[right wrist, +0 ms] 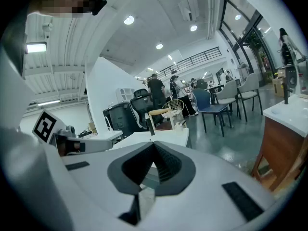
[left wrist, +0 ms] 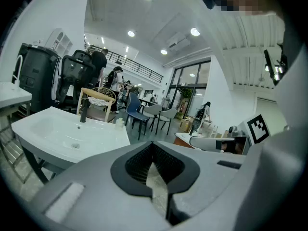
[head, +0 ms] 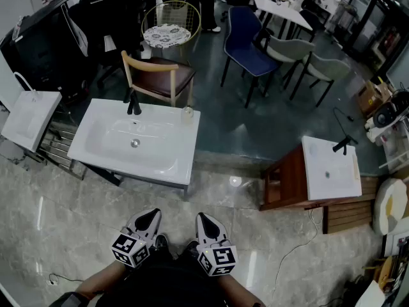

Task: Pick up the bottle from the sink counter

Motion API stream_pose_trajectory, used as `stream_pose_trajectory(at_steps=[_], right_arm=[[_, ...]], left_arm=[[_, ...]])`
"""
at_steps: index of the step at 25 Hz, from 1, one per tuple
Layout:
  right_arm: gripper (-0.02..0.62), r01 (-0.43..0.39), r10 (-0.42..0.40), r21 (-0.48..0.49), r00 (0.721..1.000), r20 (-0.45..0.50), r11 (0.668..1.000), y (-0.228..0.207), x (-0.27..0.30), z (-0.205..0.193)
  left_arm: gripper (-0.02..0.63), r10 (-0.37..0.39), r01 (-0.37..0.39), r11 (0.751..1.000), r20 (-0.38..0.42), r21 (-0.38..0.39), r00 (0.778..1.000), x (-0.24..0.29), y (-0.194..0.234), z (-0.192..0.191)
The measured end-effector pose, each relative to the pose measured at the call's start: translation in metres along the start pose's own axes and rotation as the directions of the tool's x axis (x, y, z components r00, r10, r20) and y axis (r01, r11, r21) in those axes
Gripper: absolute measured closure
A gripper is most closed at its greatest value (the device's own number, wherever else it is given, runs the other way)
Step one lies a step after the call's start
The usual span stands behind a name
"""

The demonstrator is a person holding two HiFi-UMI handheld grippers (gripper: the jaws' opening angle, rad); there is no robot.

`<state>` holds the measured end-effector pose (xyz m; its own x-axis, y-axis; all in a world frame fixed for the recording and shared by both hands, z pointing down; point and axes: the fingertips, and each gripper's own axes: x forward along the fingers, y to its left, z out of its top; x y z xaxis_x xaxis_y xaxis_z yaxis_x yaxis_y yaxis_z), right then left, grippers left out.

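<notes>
A small pale bottle [head: 187, 114] stands upright on the back right corner of the white sink counter [head: 172, 162], to the right of the black faucet [head: 133, 102]. My left gripper [head: 149, 217] and right gripper [head: 205, 221] are held low and close to the body, well short of the counter's front edge, both shut with nothing in them. In the left gripper view the bottle [left wrist: 120, 121] shows far off beyond the basin [left wrist: 62, 134], above my shut left gripper [left wrist: 153, 148]. From the right gripper [right wrist: 154, 146] the bottle [right wrist: 178, 124] is tiny, on the counter [right wrist: 161, 137].
A wooden chair [head: 156, 75] stands right behind the sink. A second white basin on a wooden cabinet [head: 329, 168] is to the right. A white panel [head: 29, 117] leans at the left. Blue and grey chairs [head: 252, 47] and people fill the room beyond.
</notes>
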<state>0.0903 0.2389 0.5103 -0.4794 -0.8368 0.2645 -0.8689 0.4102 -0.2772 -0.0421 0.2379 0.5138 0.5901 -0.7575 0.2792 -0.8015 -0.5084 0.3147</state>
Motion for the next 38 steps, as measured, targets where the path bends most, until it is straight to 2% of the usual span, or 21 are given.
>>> stream_pose_trajectory(at_steps=[10,15,22,29,38], right_arm=[[0.589,0.002,-0.001,-0.002,1.0,0.014,1.0,0.011,-0.007,0.001],[0.588,-0.007,0.005,0.035,0.998,0.063,0.999,0.006,-0.012,0.006],[0.588,-0.011,0.008,0.037,0.998,0.058,0.999,-0.013,-0.017,0.01],[0.588,-0.048,0.046,0.028,0.997,0.056,0.998,-0.033,-0.018,0.014],[0.588,-0.085,0.085,0.034,0.996,0.02,0.996,-0.039,-0.005,0.012]], left_arm=[[0.604,0.002,-0.002,1.0,0.003,-0.008,1.0,-0.013,0.0,0.0],[0.604,0.001,-0.001,1.0,0.001,-0.008,1.0,-0.01,-0.005,-0.003],[0.604,0.013,-0.013,1.0,0.015,-0.001,1.0,0.002,-0.018,0.003],[0.604,0.044,-0.043,0.999,0.035,-0.006,0.998,0.014,-0.035,0.002],[0.604,0.093,-0.092,0.995,0.038,-0.027,0.995,0.017,-0.026,0.006]])
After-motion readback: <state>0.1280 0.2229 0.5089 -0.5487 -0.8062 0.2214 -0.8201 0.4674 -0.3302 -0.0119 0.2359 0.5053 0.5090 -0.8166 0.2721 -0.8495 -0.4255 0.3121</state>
